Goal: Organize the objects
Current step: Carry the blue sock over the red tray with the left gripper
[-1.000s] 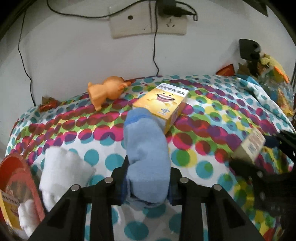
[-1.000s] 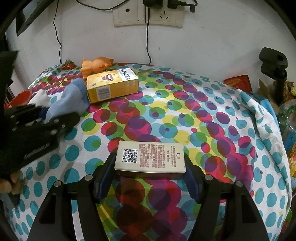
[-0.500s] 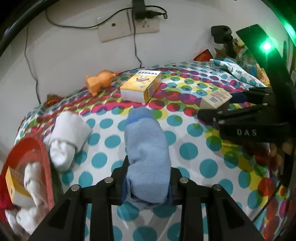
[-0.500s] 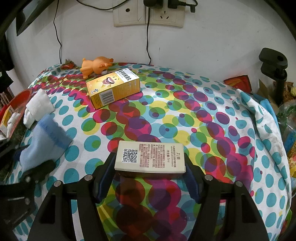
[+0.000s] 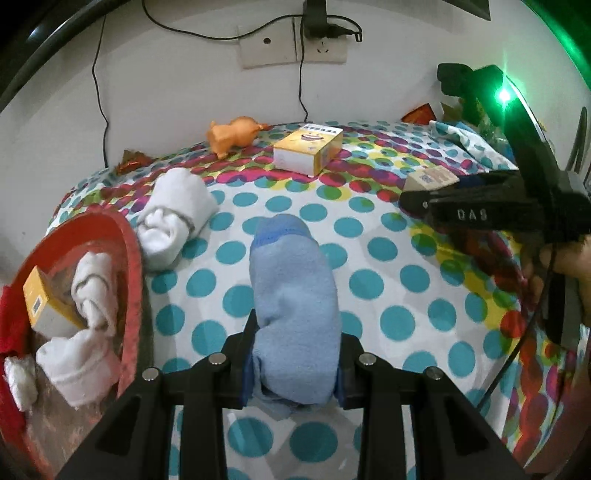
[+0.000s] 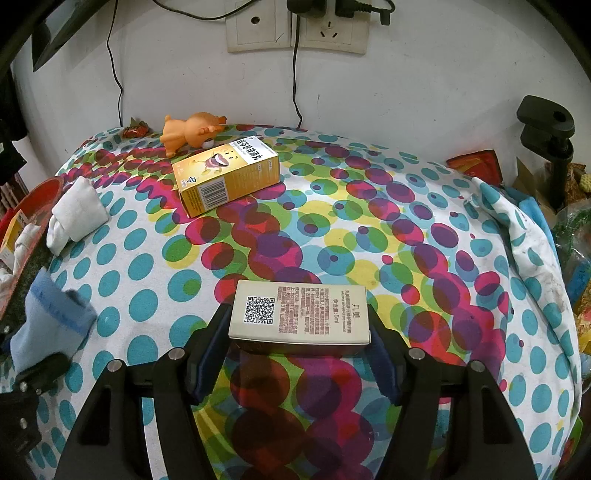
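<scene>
A dotted cloth covers the whole table, bright circles everywhere, and it runs up against a white wall with sockets and dangling cables. Off the left edge sits a red basket, and inside it lie white socks and a small yellow box. The left gripper hangs over the cloth just right of that basket, its jaws clamped tight on a blue sock, which sticks out forward between the fingers. Beside the basket rim, a rolled white sock lies on the cloth. Farther back, near the wall, a yellow carton rests on its side, and just behind it an orange toy lies tipped over. The right gripper is low over the middle of the cloth, its jaws pressed on both ends of a pale box, QR code facing up. At the far left corner there is a small foil wrapper, crumpled by the wall.
</scene>
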`<state>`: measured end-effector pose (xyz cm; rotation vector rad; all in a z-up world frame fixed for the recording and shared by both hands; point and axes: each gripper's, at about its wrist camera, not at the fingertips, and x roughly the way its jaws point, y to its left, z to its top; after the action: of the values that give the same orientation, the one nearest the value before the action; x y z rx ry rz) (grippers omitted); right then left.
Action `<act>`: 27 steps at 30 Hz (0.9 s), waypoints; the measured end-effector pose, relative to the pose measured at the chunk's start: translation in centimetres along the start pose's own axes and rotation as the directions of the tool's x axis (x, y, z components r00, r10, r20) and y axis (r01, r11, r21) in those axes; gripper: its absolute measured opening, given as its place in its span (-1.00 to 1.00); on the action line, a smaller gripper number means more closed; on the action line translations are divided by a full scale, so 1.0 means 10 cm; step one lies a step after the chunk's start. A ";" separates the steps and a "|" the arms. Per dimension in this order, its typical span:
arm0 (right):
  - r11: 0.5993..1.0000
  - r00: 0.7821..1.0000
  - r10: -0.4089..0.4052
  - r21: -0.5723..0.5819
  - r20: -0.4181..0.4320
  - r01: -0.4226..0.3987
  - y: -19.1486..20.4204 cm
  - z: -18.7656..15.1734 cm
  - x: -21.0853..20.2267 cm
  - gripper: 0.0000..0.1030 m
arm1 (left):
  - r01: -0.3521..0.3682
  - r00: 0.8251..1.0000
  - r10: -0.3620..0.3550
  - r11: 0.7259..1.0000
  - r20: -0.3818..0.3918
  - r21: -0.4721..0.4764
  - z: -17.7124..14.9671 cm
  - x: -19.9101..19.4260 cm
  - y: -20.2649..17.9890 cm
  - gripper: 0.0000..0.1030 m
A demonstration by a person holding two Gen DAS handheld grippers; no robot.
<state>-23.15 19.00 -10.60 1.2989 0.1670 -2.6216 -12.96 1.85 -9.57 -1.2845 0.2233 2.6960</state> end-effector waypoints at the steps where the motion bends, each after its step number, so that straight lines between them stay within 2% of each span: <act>1: 1.000 1.000 0.000 0.000 0.000 0.000 0.00 0.00 0.00 0.28 | -0.005 1.000 0.005 1.000 0.002 0.002 -0.02 -0.02 0.00 -0.38; 17: 1.000 1.000 0.000 -0.001 -0.001 0.000 0.01 0.01 0.00 0.28 | -0.018 1.000 0.018 0.998 0.004 -0.062 -0.35 -0.30 0.06 -0.38; 27: 1.000 1.000 0.000 -0.002 -0.001 0.000 0.00 0.01 0.00 0.28 | -0.032 0.999 0.035 0.984 0.011 -0.175 -0.56 -0.55 0.27 -0.38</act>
<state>-23.20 18.99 -10.54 1.2994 0.1698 -2.6205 -5.81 -2.24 -8.59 -1.3172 0.0057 2.8059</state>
